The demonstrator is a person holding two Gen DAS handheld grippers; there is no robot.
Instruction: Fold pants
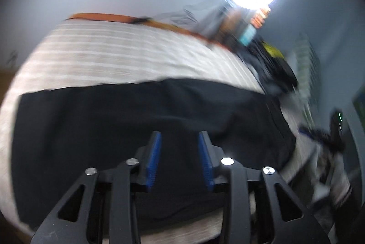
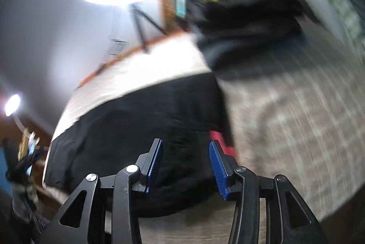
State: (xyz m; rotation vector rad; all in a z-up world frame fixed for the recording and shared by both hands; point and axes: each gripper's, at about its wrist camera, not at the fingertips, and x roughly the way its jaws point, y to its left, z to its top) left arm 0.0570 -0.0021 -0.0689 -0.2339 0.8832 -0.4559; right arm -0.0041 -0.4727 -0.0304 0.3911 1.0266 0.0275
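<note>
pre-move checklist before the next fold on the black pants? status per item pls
1. Left gripper jaws apart, nothing between them: ok.
2. Right gripper jaws apart, nothing between them: ok.
3. Black pants lying on the striped bedcover as a compact dark block: ok.
4. Pants edges aligned and free of wrinkles: cannot tell, both views are motion-blurred.
5. Red patch at the pants' edge beside the right gripper, what it is and whether it is in the way: cannot tell.
6. Pile of dark clothes at the far end, apart from the pants: cannot tell, it borders them in the right wrist view.
</note>
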